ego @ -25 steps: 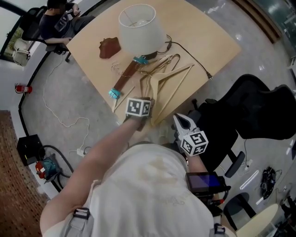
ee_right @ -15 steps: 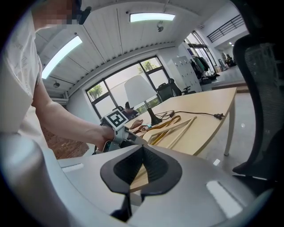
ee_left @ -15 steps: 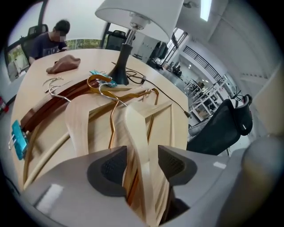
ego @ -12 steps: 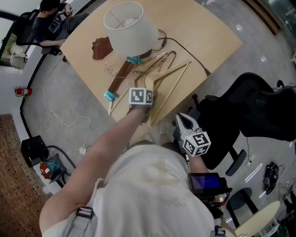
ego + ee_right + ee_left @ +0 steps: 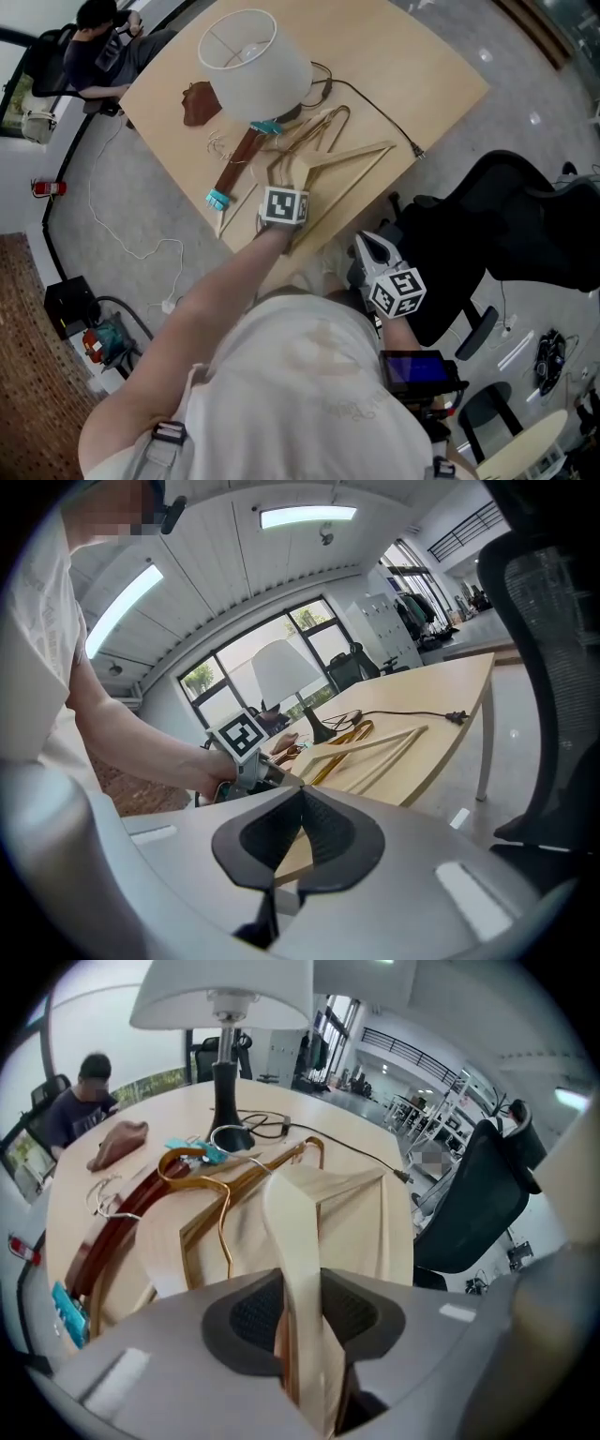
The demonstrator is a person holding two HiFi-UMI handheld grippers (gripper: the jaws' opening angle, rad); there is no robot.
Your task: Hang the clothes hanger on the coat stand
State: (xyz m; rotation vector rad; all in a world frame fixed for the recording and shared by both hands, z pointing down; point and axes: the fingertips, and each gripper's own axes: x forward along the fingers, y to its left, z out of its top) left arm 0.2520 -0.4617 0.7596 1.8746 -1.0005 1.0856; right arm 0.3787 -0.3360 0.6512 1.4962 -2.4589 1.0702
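Two grippers: left gripper [image 5: 302, 1312], arm outstretched, tilted steeply down, jaws just closed onto wooden hanger [image 5: 292, 1213]; right gripper [image 5: 298, 829] clenched, empty.

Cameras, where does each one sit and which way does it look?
Head view: on the person's head, looking steeply down at the table; shows shirt and left arm.
Left gripper view: on the left hand-held gripper, facing the lamp; its jaws have just been closing onto the pale hanger.
Right gripper view: on the right hand-held gripper, jaws together, facing the table edge; shows the left arm.
Shared: all show lamp and hanger.
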